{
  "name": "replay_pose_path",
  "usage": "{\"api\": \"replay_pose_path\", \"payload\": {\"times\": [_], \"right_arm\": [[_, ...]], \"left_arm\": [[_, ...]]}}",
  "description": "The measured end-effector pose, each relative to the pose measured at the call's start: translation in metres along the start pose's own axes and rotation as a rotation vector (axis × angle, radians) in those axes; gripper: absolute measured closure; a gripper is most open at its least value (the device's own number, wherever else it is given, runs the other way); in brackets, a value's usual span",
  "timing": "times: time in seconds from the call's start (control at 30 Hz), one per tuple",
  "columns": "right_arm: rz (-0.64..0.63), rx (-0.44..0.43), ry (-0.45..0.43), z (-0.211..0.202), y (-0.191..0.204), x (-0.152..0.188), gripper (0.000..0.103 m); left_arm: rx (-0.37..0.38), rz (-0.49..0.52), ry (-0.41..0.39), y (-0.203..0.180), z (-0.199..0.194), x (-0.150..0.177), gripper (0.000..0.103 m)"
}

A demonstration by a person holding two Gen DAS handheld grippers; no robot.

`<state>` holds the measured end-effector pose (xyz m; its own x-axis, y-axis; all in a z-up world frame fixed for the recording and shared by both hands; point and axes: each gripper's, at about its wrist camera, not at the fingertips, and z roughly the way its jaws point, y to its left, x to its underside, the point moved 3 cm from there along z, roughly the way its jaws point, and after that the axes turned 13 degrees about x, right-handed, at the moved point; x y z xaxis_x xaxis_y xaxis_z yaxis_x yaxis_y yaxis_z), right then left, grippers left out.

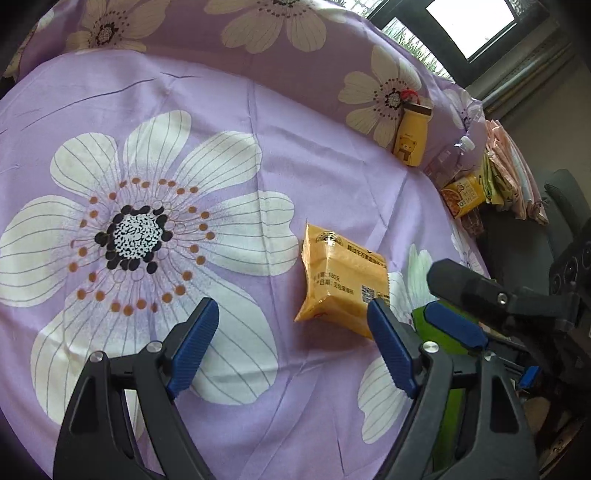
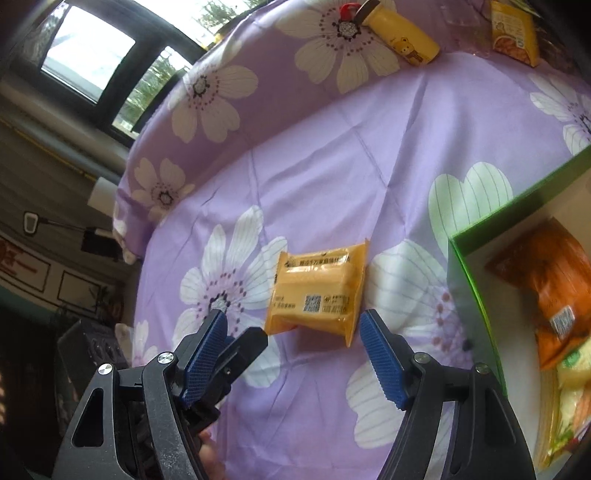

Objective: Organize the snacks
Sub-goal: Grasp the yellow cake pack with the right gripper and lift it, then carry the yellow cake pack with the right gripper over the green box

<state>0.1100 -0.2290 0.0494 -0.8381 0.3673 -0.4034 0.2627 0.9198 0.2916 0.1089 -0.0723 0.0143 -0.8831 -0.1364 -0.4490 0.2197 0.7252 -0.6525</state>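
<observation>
A yellow snack packet [image 1: 340, 284] [image 2: 317, 291] lies flat on the purple flowered cloth [image 1: 295, 155] [image 2: 332, 177]. My right gripper [image 2: 293, 354] hovers open just short of it; the packet's near edge shows between the blue pads, which do not touch it. My left gripper [image 1: 293, 347] is open over bare cloth, with the packet just beyond its right finger. The two grippers are close together: the right gripper's fingers [image 1: 454, 325] show in the left wrist view. A green box [image 2: 476, 280] [image 1: 428, 317] to the right holds an orange packet [image 2: 550, 291] and other snacks.
At the far side of the cloth a yellow bear-printed bottle [image 1: 410, 136] [image 2: 402, 37] lies next to a clear bottle [image 1: 450, 158] and a yellow carton [image 1: 463, 195] [image 2: 515, 33]. Folded pink cloths [image 1: 513, 173] are stacked past the edge. A window [image 2: 88, 62] is behind.
</observation>
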Motion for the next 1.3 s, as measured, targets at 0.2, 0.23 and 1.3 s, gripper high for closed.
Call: {"api": "replay_pose_path", "payload": {"times": [0.2,0.23,1.3], "right_arm": [[-0.005,0.017,0.049,0.035,-0.002,-0.009,0.027],[-0.004,0.024,0.05,0.037,-0.004,-0.011,0.027],[-0.034,-0.087,-0.033,-0.077,-0.007,0.065,0.051]], "left_arm": [[0.022,0.025,0.014,-0.001,0.017,-0.006,0.022],[0.017,0.041,0.014,-0.003,0.018,-0.006,0.022],[0.055,0.164,-0.068,-0.092,-0.071,0.075,0.063]]}}
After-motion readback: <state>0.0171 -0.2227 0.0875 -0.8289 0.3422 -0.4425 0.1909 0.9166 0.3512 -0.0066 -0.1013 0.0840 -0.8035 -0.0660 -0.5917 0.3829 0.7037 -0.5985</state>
